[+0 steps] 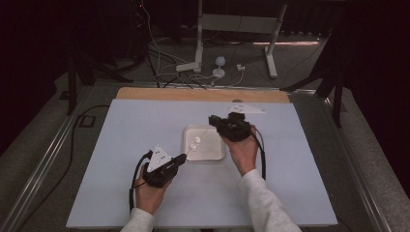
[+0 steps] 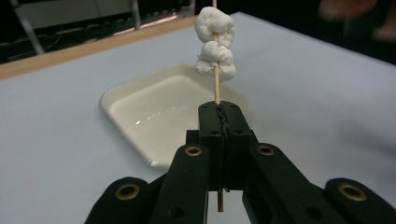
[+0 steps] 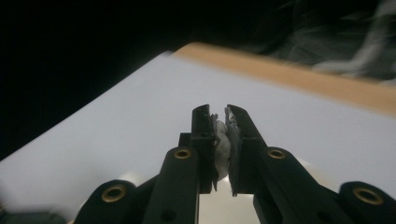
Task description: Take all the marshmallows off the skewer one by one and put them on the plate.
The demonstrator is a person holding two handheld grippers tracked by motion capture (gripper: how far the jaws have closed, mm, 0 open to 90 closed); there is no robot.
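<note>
A pale tabletop (image 1: 121, 159) is seen from above, with a shallow white tray (image 1: 216, 153) lying near its middle. Two forearms in light sleeves enter from the bottom edge, each hand wrapped around a black gripper.

The left gripper (image 1: 183, 157) is held low at the near left of the tray, its body angled up and to the right so that its tips lie just at the tray's near left corner. The left hand (image 1: 150, 195) is closed around the handle from below, and a cable loops back along the wrist. In the left gripper view the jaws are seen clamped tightly on a thin wooden skewer (image 2: 216, 88), which stands upright between them. Two lumpy white marshmallows (image 2: 215, 44) are threaded on the skewer, one above the other and touching, well above the jaw tips and over the tray's near edge.

The right gripper (image 1: 212, 119) is held at the far right of the tray, pointing left and slightly away from the person, raised above the tray's far right corner. The right hand (image 1: 244, 147) grips it from behind, wrist bent upward. In the right gripper view its jaws are pressed on a small white marshmallow piece (image 3: 222, 150), squeezed between the pads, with the tabletop and its wooden far edge (image 3: 299, 77) beyond.
</note>
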